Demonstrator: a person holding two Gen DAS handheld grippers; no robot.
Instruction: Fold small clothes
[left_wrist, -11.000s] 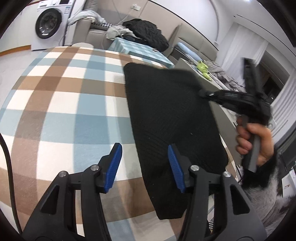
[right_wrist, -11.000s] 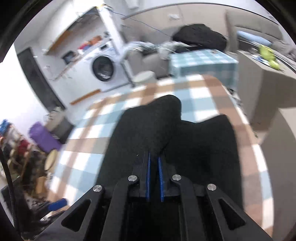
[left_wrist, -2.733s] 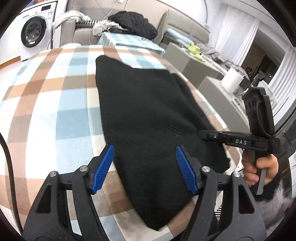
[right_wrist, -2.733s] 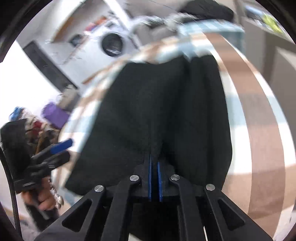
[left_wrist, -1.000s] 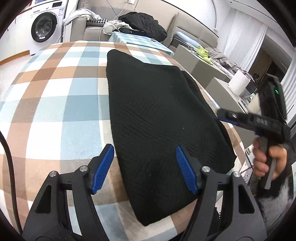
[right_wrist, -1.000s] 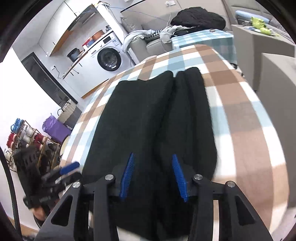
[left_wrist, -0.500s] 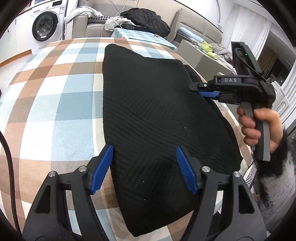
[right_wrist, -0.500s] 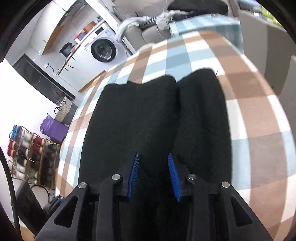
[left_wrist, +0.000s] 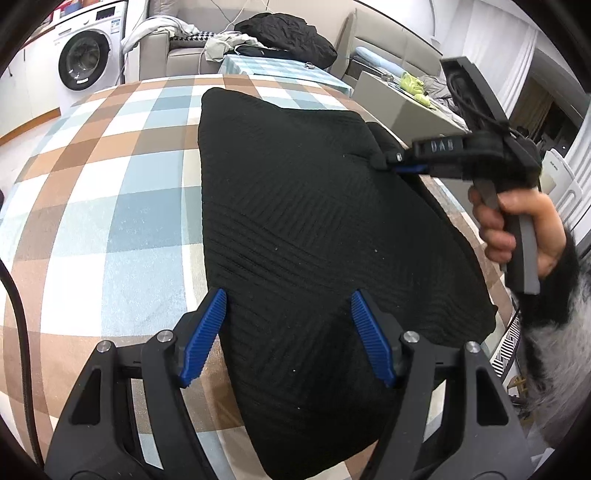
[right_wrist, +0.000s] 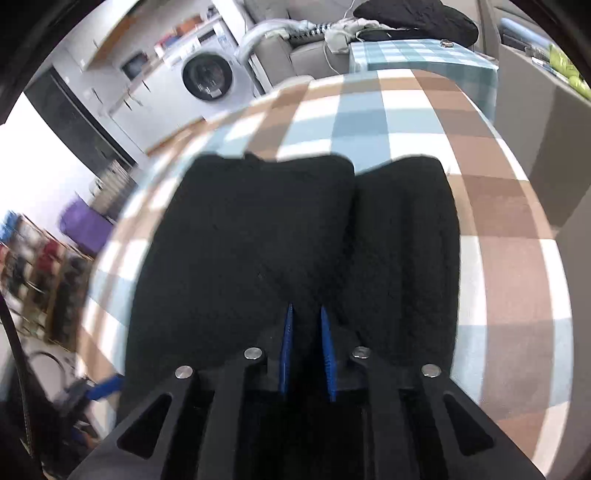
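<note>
A black knit garment (left_wrist: 314, 229) lies folded lengthwise on the checked tablecloth (left_wrist: 110, 192). My left gripper (left_wrist: 288, 332) is open above its near end, its blue pads on either side of the cloth. My right gripper (left_wrist: 402, 168) is at the garment's right side edge, held by a hand. In the right wrist view the garment (right_wrist: 258, 240) shows as two long lobes, and my right gripper (right_wrist: 306, 336) has its blue pads nearly together on a pinch of the cloth between them.
A washing machine (left_wrist: 86, 61) stands at the back left. A sofa with a dark heap of clothes (left_wrist: 288, 33) is behind the table. A grey cabinet (left_wrist: 402, 99) stands to the right. Shelves with coloured items (right_wrist: 33, 251) stand off the table's left side.
My right gripper has moved forward along the garment's side and its pads have narrowed onto the cloth. My left gripper has stayed open over the near end.
</note>
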